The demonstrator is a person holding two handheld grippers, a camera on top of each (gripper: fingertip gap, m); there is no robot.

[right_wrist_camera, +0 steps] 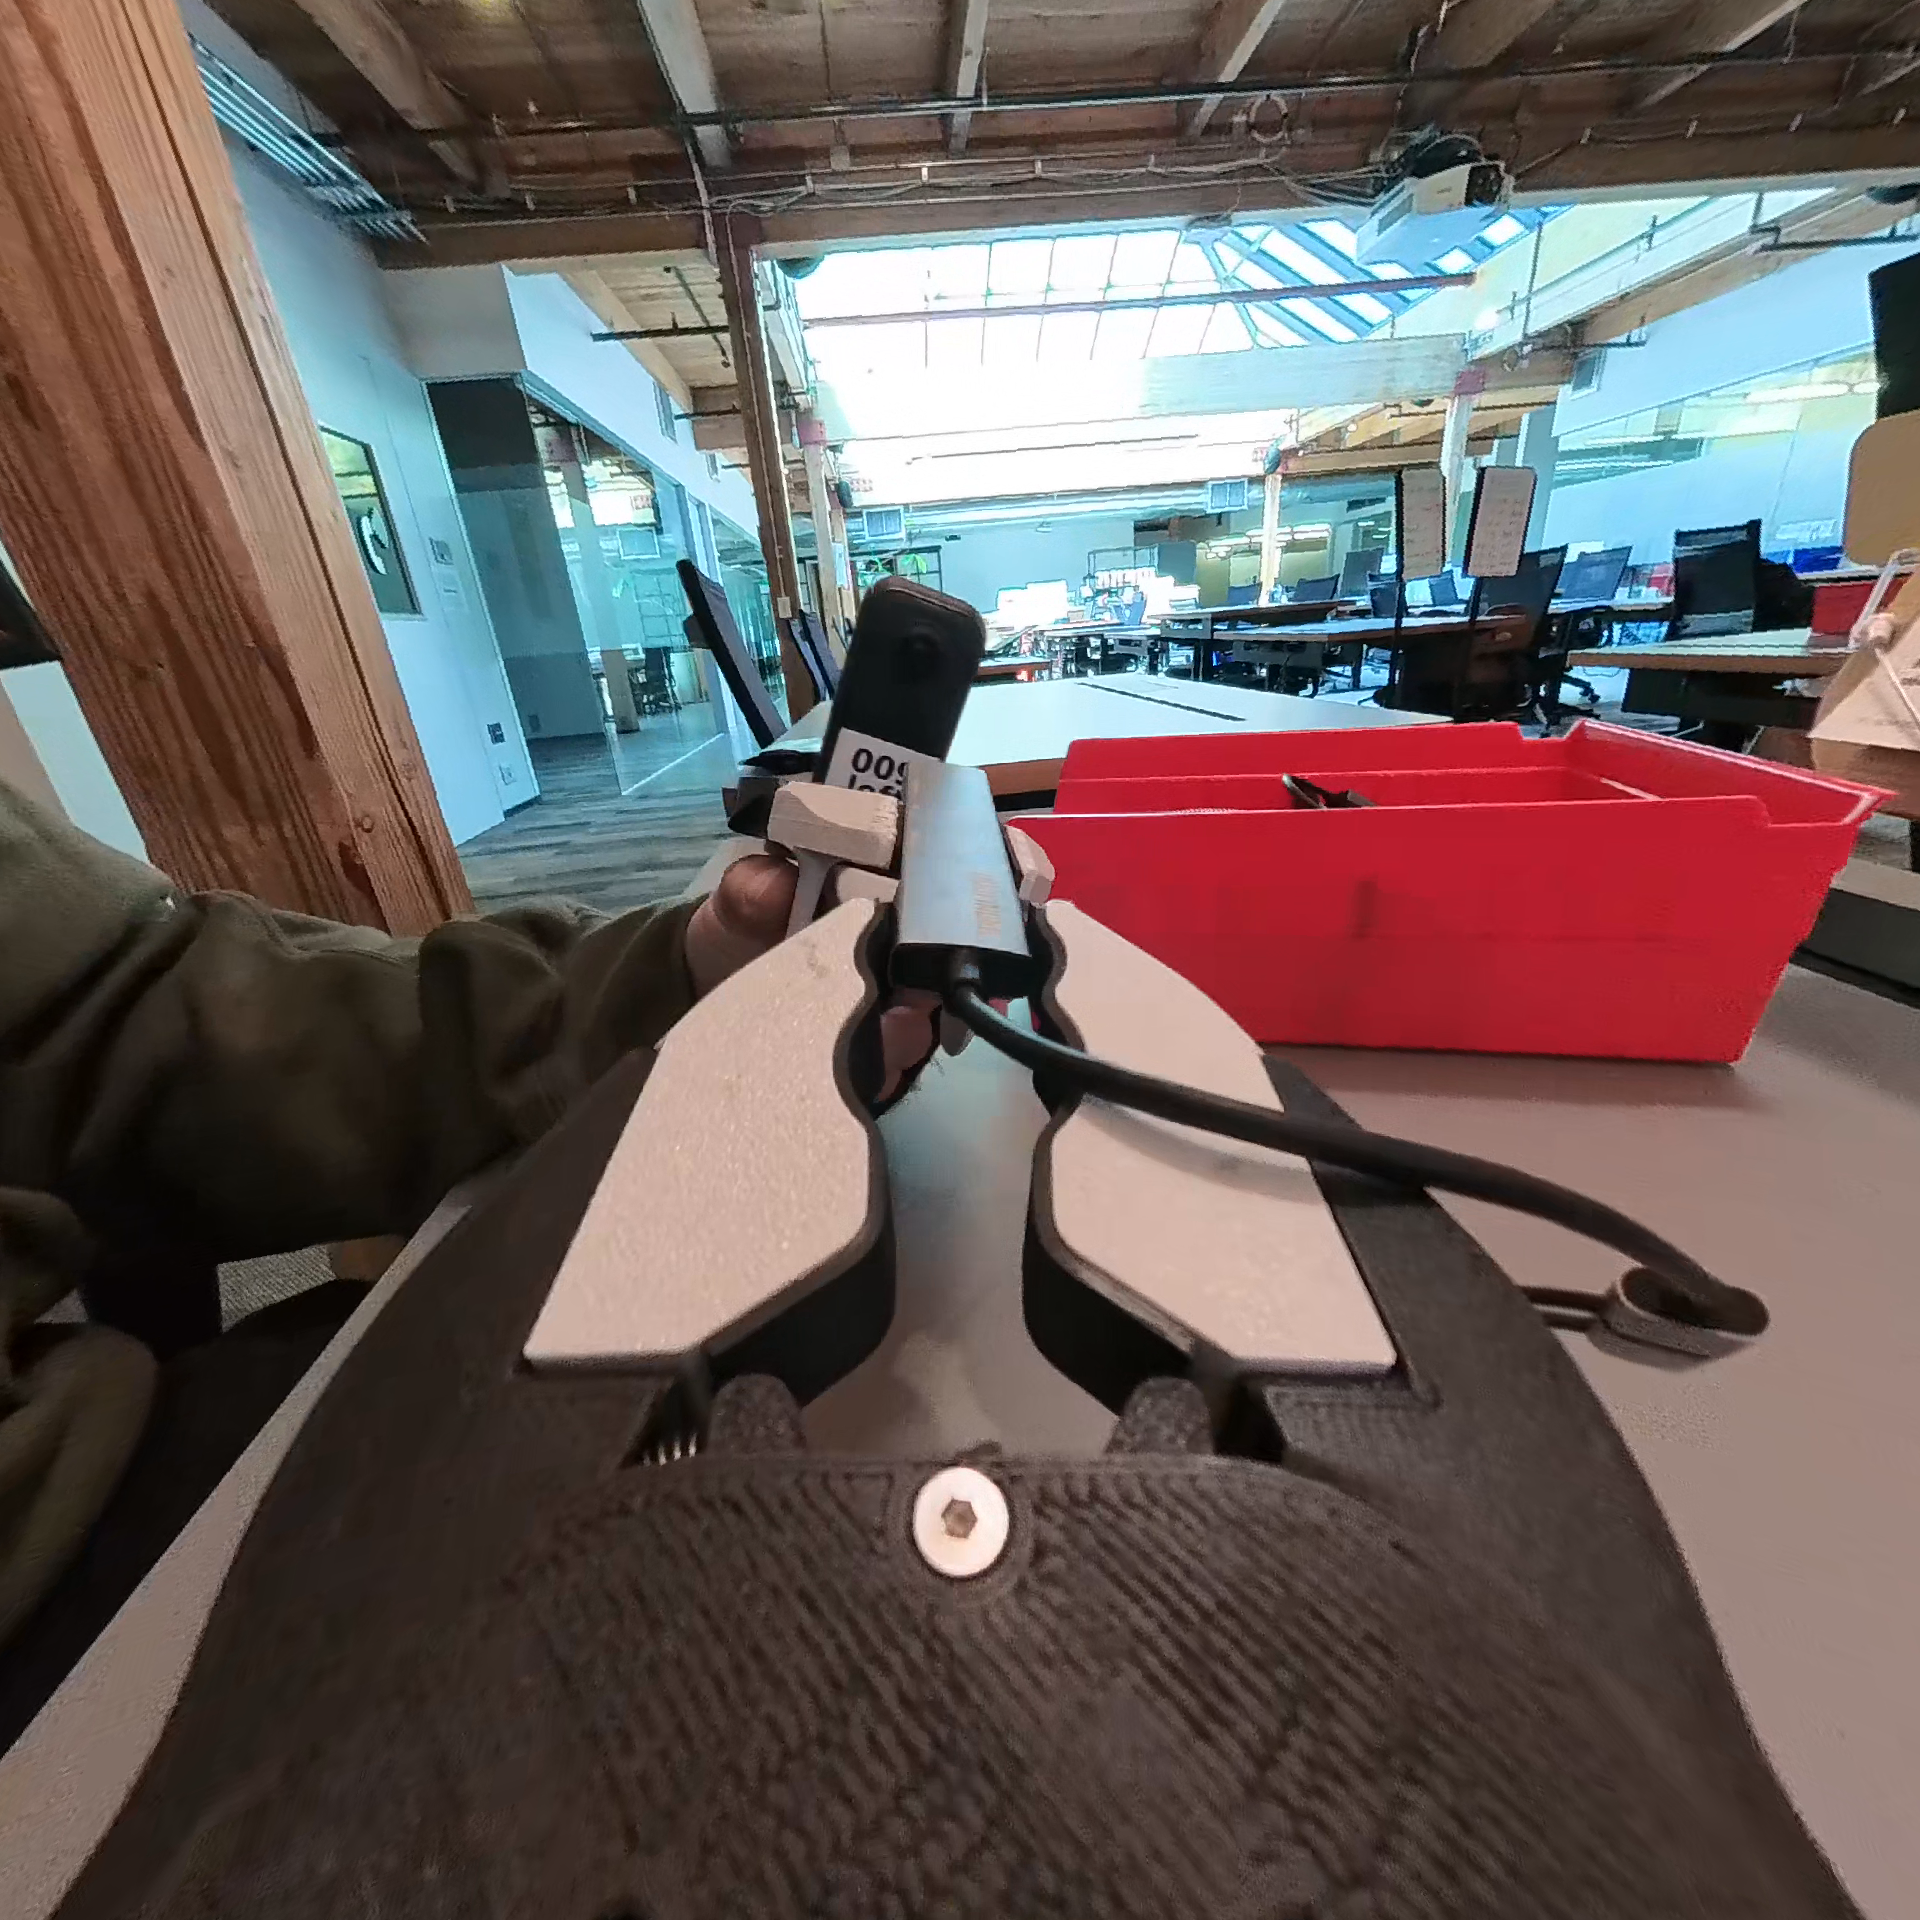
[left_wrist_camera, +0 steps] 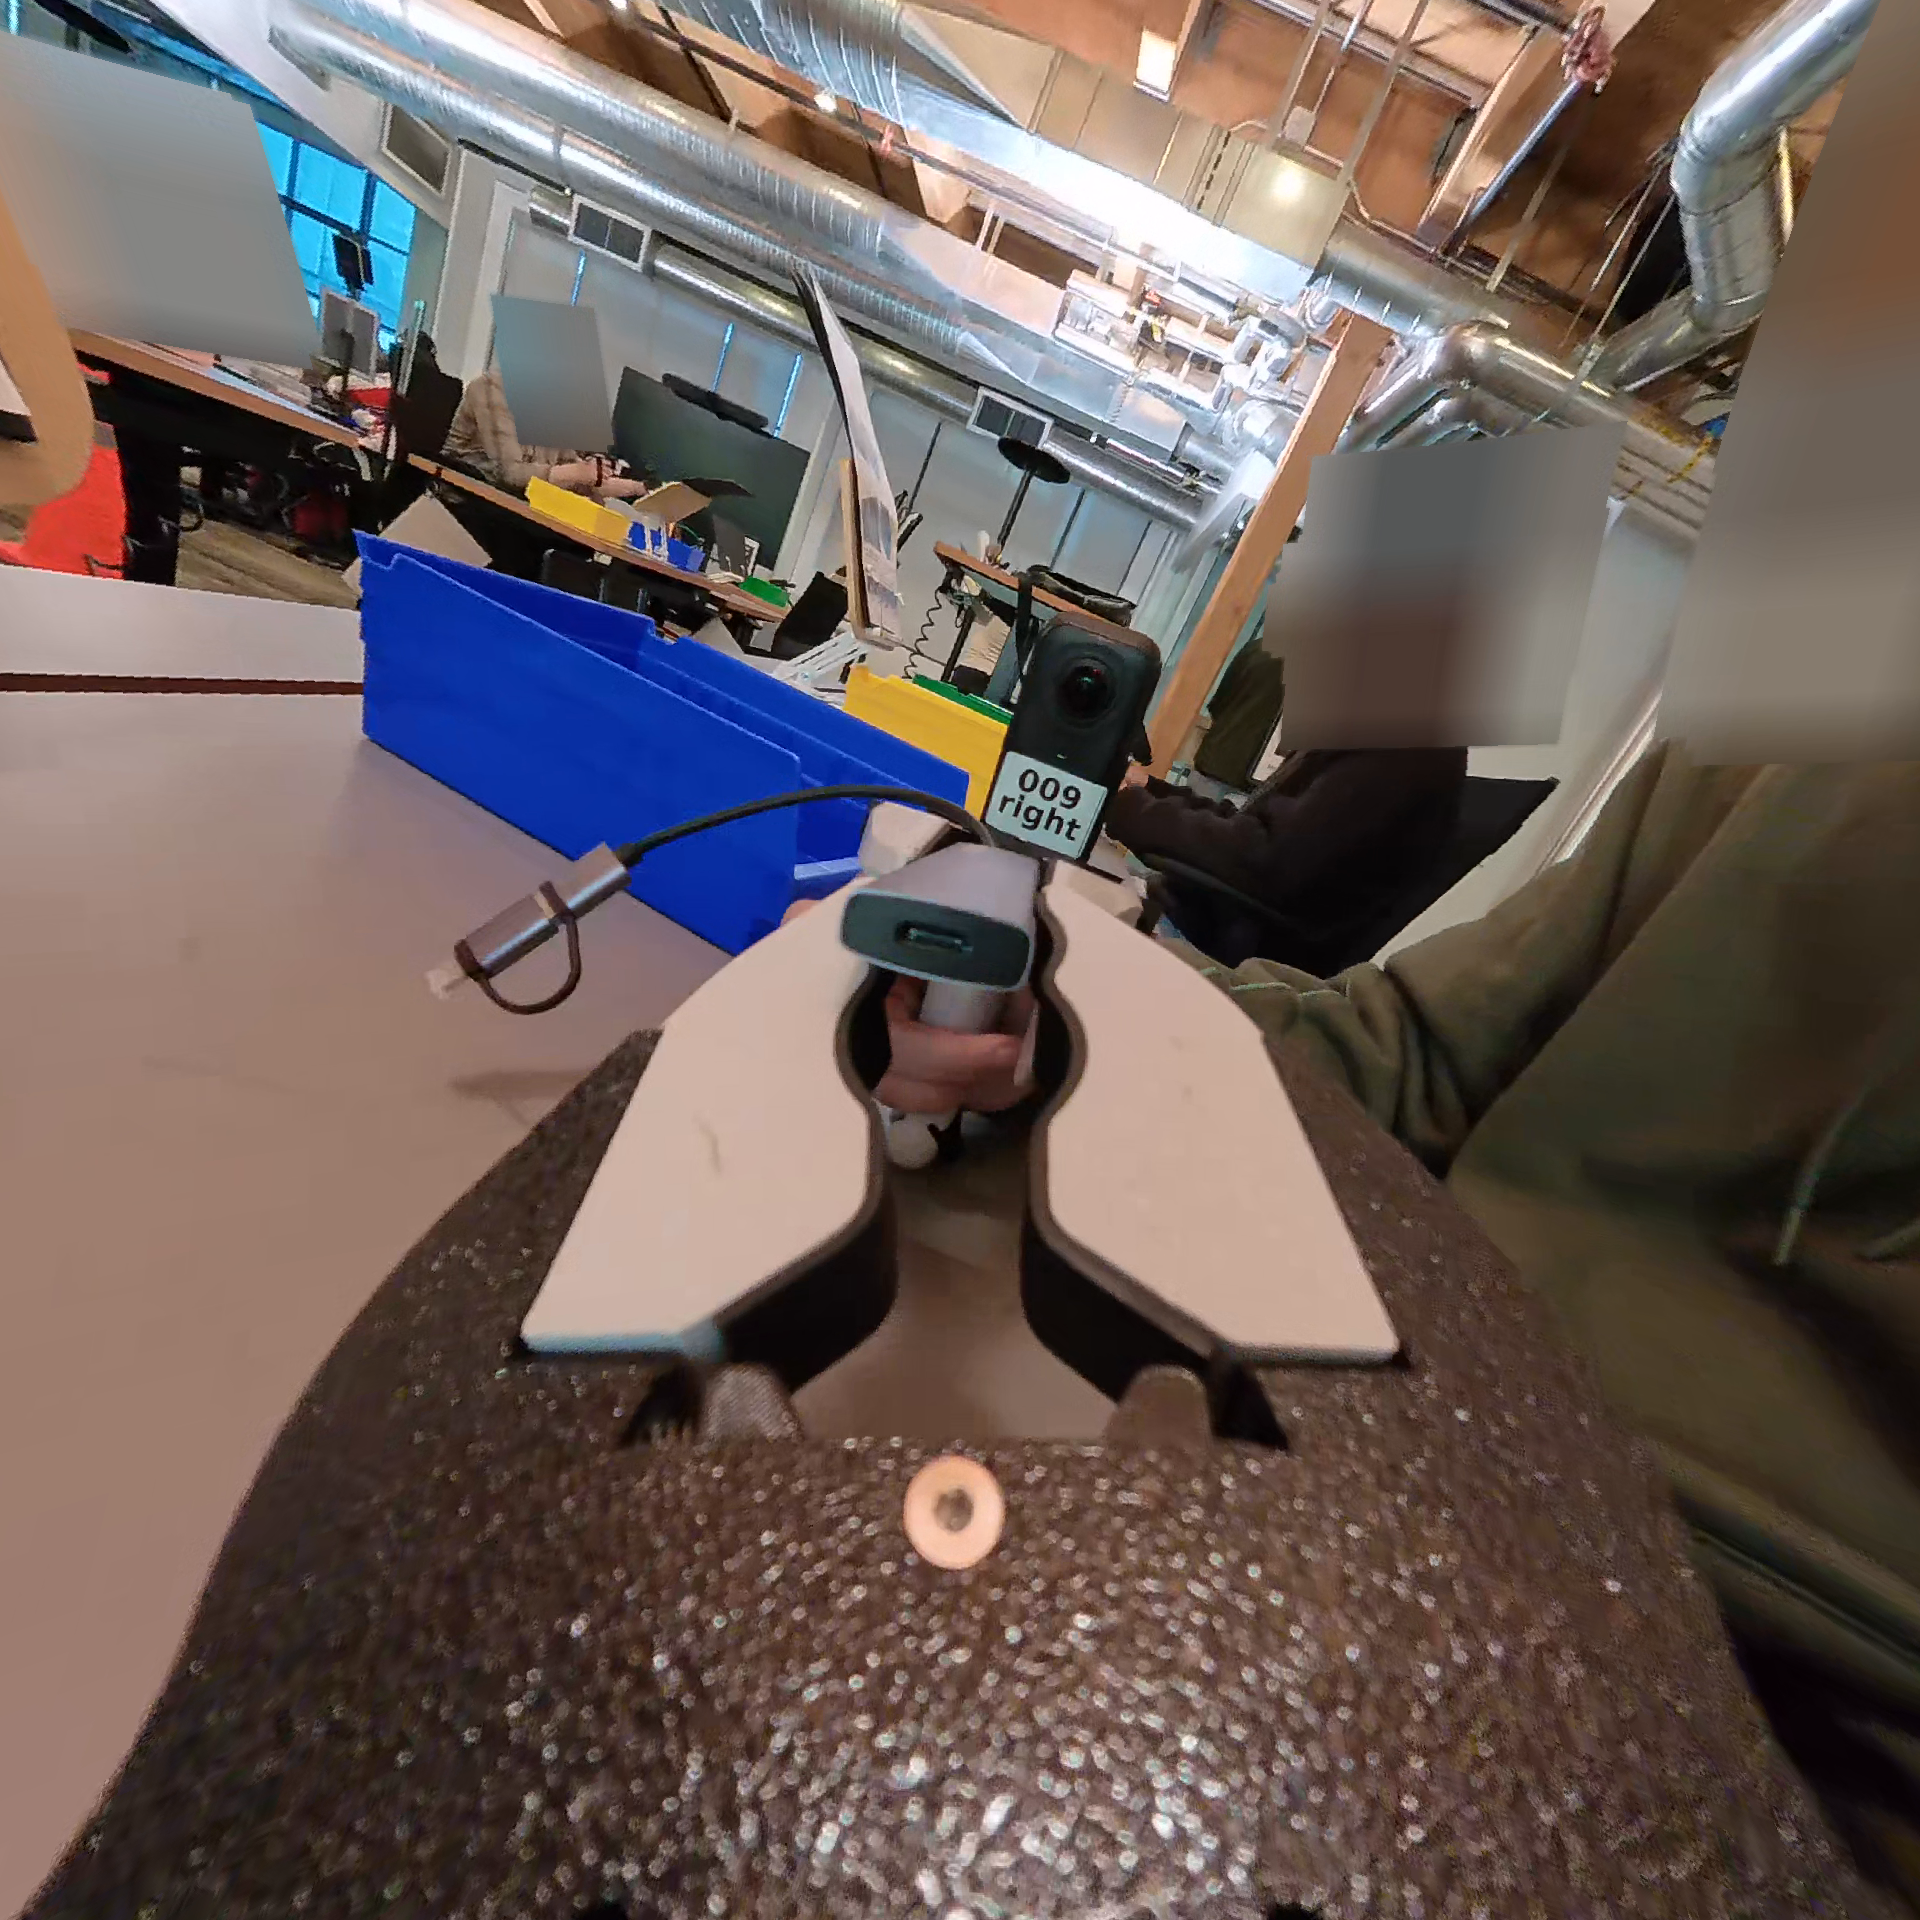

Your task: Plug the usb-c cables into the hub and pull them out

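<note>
A grey metal hub (left_wrist_camera: 940, 935) is held in the air between both grippers, above the grey table (left_wrist_camera: 208, 987). My left gripper (left_wrist_camera: 940, 940) is shut on the end with an open port, which faces the camera. My right gripper (right_wrist_camera: 956, 940) is shut on the other end of the hub (right_wrist_camera: 961, 883), where its black cable (right_wrist_camera: 1247, 1127) comes out. The cable (left_wrist_camera: 769, 810) arcs left to a grey plug (left_wrist_camera: 545, 914) with a tethered adapter, hanging free. In the right wrist view the plug (right_wrist_camera: 1662, 1320) lies low at the right. No separate usb-c cable shows.
A blue bin (left_wrist_camera: 582, 727) and a yellow bin (left_wrist_camera: 914, 717) stand on the table behind the hub. A red bin (right_wrist_camera: 1455, 914) stands on the table to the right. A person's olive sleeve (left_wrist_camera: 1662, 1039) is at the right. A wooden post (right_wrist_camera: 156, 468) stands left. The tips of both grippers are at nearly the same place.
</note>
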